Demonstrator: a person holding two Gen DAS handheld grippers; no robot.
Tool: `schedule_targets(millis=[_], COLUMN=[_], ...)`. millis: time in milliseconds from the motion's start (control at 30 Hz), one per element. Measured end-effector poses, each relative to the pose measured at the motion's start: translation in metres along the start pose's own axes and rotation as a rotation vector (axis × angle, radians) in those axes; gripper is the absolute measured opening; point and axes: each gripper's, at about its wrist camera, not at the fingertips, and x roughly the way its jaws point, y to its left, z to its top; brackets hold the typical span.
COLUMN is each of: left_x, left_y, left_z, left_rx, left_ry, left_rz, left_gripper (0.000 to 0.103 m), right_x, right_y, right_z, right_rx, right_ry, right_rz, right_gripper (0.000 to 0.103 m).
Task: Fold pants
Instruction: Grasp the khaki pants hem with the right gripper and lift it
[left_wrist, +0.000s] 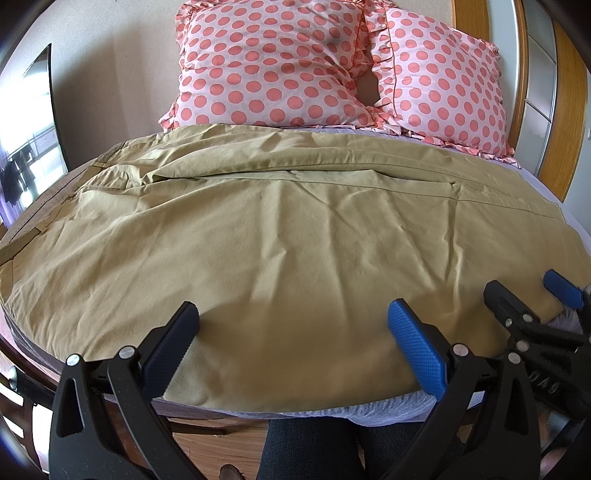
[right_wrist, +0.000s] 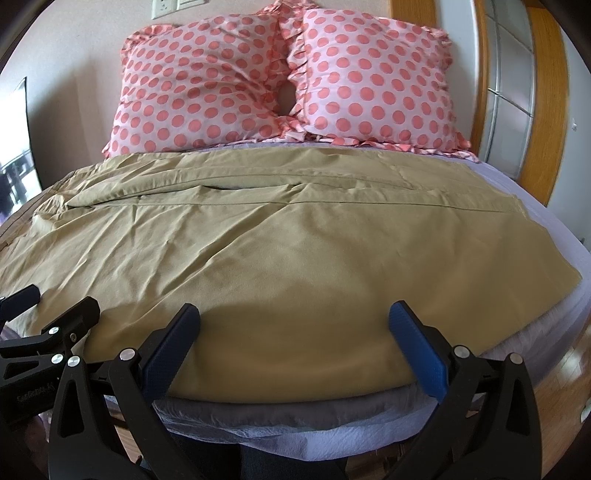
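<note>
Khaki pants (left_wrist: 280, 229) lie spread across the bed, waistband at the left (left_wrist: 44, 218), leg hems at the right; they fill the right wrist view too (right_wrist: 258, 251). The far leg's edge lies folded along the back. My left gripper (left_wrist: 291, 325) is open, its jaws wide apart just above the pants' near edge. My right gripper (right_wrist: 293, 325) is open over the near edge further right. Each gripper shows in the other's view: the right one (left_wrist: 532, 295) at the right, the left one (right_wrist: 59, 299) at the left.
Two pink polka-dot pillows (left_wrist: 273, 62) (right_wrist: 376, 81) lean against the wall behind the pants. The bed has a lilac sheet (right_wrist: 535, 258) and a wooden frame. A wooden door frame (left_wrist: 565, 110) stands at the right. My dark-trousered legs (left_wrist: 310, 450) are at the bed's near edge.
</note>
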Motion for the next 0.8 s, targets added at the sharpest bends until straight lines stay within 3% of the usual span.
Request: schedule_targets(millis=[67, 133, 200, 333, 467, 533, 667, 767, 800], left_x=[0.0, -0.005, -0.009, -0.018, -0.02, -0.018, -0.008, 0.006, 0.01], left_y=[0.003, 0.007, 0.012, 0.015, 0.011, 0.01, 0.012, 0.013, 0.013], left_z=[0.002, 0.006, 0.012, 0.033, 0.054, 0.06, 0.069, 0.069, 0.07], left_rx=[0.005, 0.005, 0.004, 0.005, 0.044, 0.052, 0.043, 0.037, 0.036], left_ry=[0.008, -0.004, -0.04, -0.109, -0.159, -0.172, -0.158, -0.123, -0.111], left_rz=[-0.009, 0.015, 0.026, 0.035, 0.071, 0.068, 0.053, 0.038, 0.034], left_gripper=[0.101, 0.101, 0.101, 0.101, 0.101, 0.101, 0.101, 0.101, 0.101], right_x=[-0.008, -0.021, -0.02, 0.04, 0.147, 0.19, 0.234, 0.25, 0.251], right_y=[-0.021, -0.05, -0.077, -0.141, -0.208, -0.234, -0.258, -0.27, -0.268], right_z=[0.026, 0.064, 0.1, 0.181, 0.232, 0.242, 0.249, 0.243, 0.244], right_rx=[0.044, 0.075, 0.104, 0.216, 0.405, 0.499, 0.573, 0.64, 0.623], right_ry=[-0.04, -0.123, -0.151, -0.048, 0.164, 0.237, 0.28, 0.302, 0.292], right_rz=[0.013, -0.05, -0.095, -0.179, -0.307, -0.359, -0.47, -0.474, -0.489], right_gripper=[0.102, 0.102, 0.102, 0.102, 0.075, 0.072, 0.069, 0.069, 0.063])
